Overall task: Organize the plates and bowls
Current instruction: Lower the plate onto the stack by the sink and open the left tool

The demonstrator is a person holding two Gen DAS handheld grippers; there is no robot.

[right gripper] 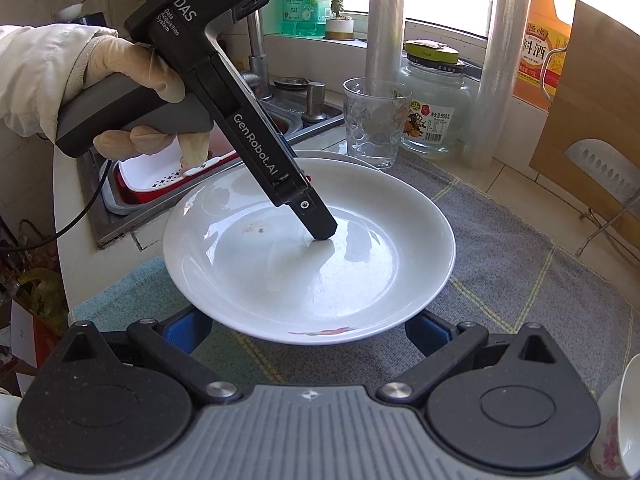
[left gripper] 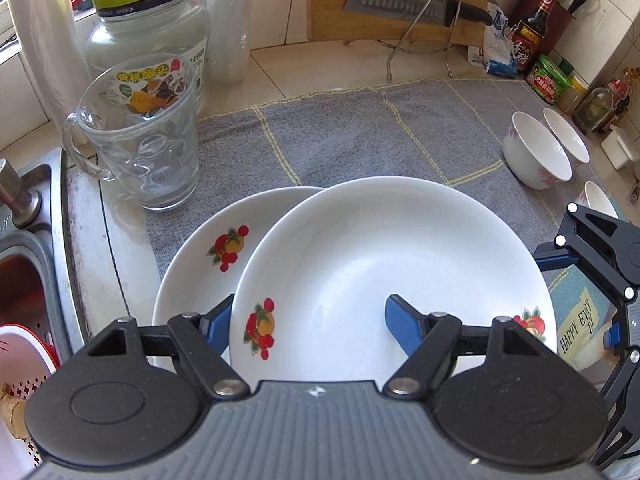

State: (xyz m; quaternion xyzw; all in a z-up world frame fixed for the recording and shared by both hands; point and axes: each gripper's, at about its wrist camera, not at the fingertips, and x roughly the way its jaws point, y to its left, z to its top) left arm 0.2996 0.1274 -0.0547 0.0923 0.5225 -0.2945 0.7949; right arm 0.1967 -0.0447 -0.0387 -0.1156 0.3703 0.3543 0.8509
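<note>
Left tongs [left gripper: 308, 322] spread wide, straddling the near rim of the upper plate [left gripper: 396, 264], one blue finger [left gripper: 404, 322] inside the dish, the other below the rim; no grip visible. Upper plate overlapping a second fruit-patterned plate [left gripper: 200, 256], both on the grey cloth [left gripper: 340, 136] covering the surface. Right tongs [right gripper: 308, 332] also released, fingers either side of the same plate's edge, beneath it. Two small bowls [left gripper: 536, 152] stood well apart to the right. Glass mug [left gripper: 140, 140] just beyond the plates, near the sink [left gripper: 36, 216].
</note>
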